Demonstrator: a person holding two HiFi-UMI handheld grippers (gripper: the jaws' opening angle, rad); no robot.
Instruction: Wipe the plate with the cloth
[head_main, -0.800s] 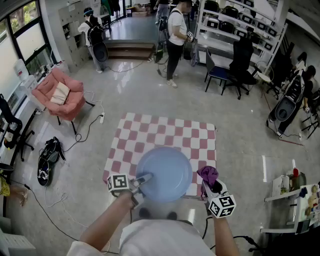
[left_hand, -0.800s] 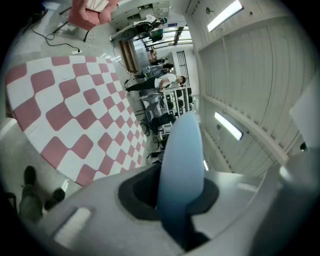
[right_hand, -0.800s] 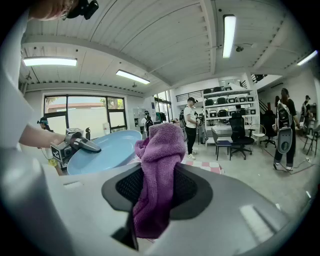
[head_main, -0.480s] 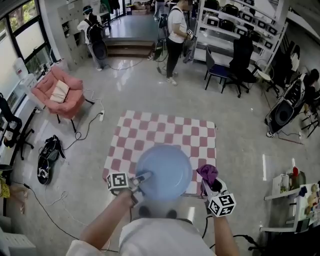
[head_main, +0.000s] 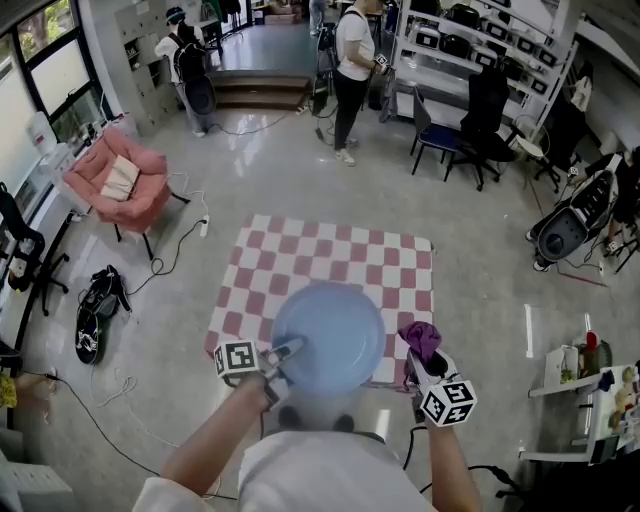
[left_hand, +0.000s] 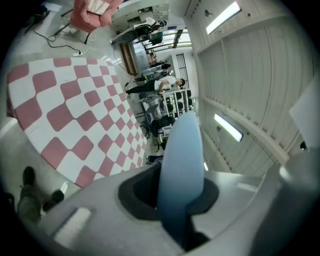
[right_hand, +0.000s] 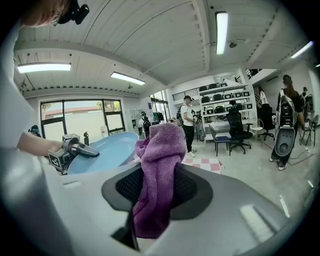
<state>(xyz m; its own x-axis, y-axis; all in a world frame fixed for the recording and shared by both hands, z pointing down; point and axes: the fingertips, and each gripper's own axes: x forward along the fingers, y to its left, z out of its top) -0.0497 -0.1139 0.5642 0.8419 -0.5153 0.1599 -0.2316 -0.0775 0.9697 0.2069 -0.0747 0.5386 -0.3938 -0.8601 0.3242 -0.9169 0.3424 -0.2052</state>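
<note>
A round light-blue plate (head_main: 328, 337) is held up above the checked table. My left gripper (head_main: 282, 358) is shut on its near-left rim; in the left gripper view the plate (left_hand: 181, 170) runs edge-on between the jaws. My right gripper (head_main: 420, 362) is shut on a purple cloth (head_main: 420, 341), bunched and sticking up just right of the plate's rim, not touching it. In the right gripper view the cloth (right_hand: 157, 177) hangs between the jaws, with the plate (right_hand: 106, 152) and the left gripper (right_hand: 75, 149) off to the left.
A red-and-white checked table (head_main: 330, 268) lies under the plate. A pink armchair (head_main: 118, 183) stands far left, a black bag (head_main: 97, 310) on the floor near it. People (head_main: 352, 60) stand at the back near shelving, and black chairs (head_main: 470, 125) are back right.
Plate and both grippers hold nearly the same pose; the view has shifted slightly and the right gripper with the cloth sits a touch lower and further right.
</note>
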